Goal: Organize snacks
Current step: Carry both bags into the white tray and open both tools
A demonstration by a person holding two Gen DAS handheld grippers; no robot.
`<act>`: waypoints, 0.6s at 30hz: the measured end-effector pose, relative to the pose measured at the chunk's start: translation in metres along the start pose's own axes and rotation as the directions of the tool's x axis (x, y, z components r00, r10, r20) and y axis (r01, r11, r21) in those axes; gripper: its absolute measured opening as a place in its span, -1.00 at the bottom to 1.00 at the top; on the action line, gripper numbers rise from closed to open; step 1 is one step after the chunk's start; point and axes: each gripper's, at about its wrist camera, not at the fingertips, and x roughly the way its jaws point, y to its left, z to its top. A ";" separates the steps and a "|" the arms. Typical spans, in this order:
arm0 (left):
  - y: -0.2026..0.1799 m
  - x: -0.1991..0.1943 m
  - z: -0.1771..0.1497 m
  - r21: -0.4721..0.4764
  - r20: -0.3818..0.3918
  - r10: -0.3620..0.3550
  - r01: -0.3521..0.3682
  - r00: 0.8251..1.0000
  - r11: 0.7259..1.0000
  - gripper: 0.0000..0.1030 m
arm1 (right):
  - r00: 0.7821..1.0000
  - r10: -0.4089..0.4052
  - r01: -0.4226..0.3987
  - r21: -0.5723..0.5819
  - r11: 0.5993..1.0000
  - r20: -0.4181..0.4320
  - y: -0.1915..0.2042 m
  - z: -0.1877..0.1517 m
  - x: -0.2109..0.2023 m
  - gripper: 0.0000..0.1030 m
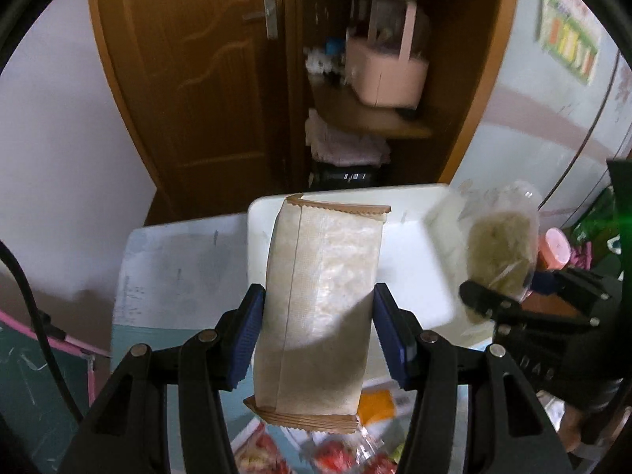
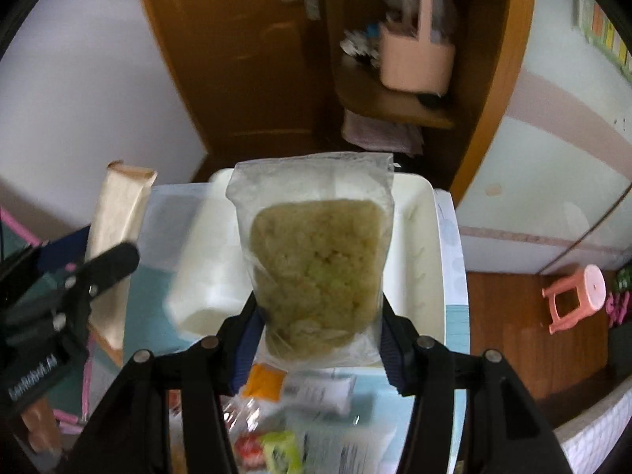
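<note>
Fingers of both grippers each clamp a snack packet above a white tray.

Left gripper [image 1: 318, 337] holds a tan sealed packet [image 1: 320, 304] upright; right gripper [image 2: 320, 339] holds a clear bag of pale crumbly snack [image 2: 316, 260]. White tray [image 2: 418, 237] sits on the table just beyond both.

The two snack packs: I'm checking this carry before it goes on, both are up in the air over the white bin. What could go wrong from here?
1. The left gripper pinches the tan packet only across its soft middle; it may slip or twist out.
2. The right gripper holds the clear bag near its bottom, so it could tip over.
3. Both packs hang close together above the white bin and could bump.
</note>
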 end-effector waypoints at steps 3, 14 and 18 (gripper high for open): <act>-0.005 0.043 0.000 0.006 -0.065 0.007 -0.006 0.998 1.000 0.04 | 0.998 -0.033 0.036 0.045 0.998 -0.061 -0.014 0.008 0.046 0.04; -0.030 0.125 -0.001 0.068 -0.183 -0.002 0.014 0.983 0.998 0.07 | 0.971 -0.062 0.086 0.096 0.992 -0.231 -0.030 -0.005 0.130 0.05; -0.029 0.135 -0.002 0.043 -0.201 -0.033 0.043 0.979 0.998 0.58 | 0.968 -0.061 0.090 0.111 0.990 -0.244 -0.035 -0.009 0.136 0.11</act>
